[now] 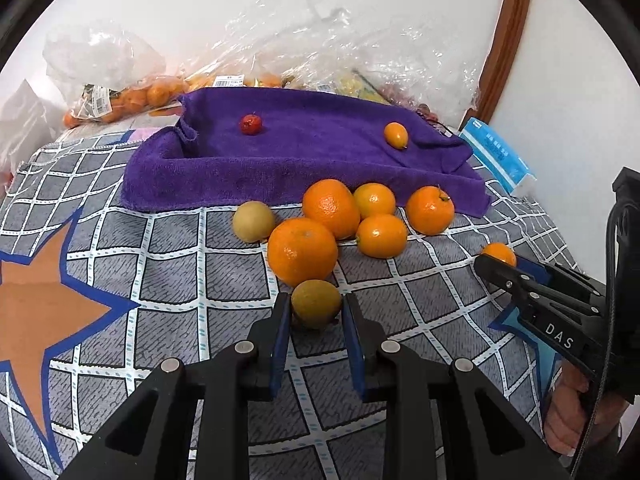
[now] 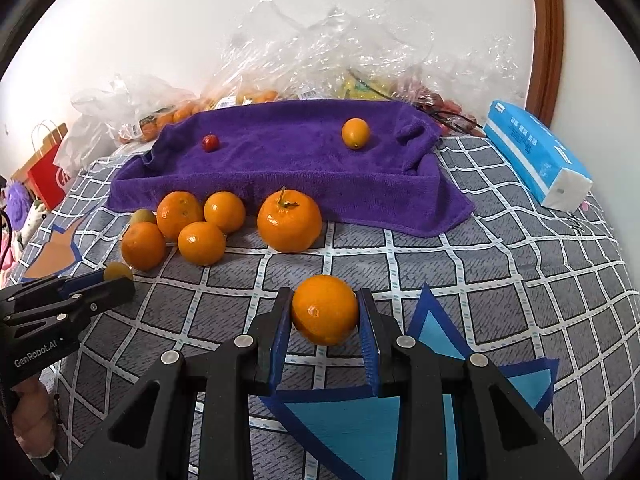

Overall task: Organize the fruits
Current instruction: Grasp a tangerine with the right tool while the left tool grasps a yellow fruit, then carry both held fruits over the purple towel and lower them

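Note:
My left gripper (image 1: 316, 310) is shut on a small greenish-yellow fruit (image 1: 316, 303), just above the checked cloth. My right gripper (image 2: 325, 314) is shut on an orange mandarin (image 2: 325, 309); it also shows in the left wrist view (image 1: 499, 253). Several mandarins (image 1: 332, 208) and a pale round fruit (image 1: 253, 221) lie bunched in front of a purple towel-lined tray (image 1: 224, 184). On the towel lie a small red fruit (image 1: 251, 124) and a small oval orange fruit (image 1: 395, 135).
Clear plastic bags of fruit (image 1: 128, 100) lie behind the tray against the white wall. A blue tissue pack (image 2: 536, 156) lies at the right. A red paper bag (image 2: 46, 178) stands at the far left. The cloth (image 2: 500, 264) spreads right of the fruits.

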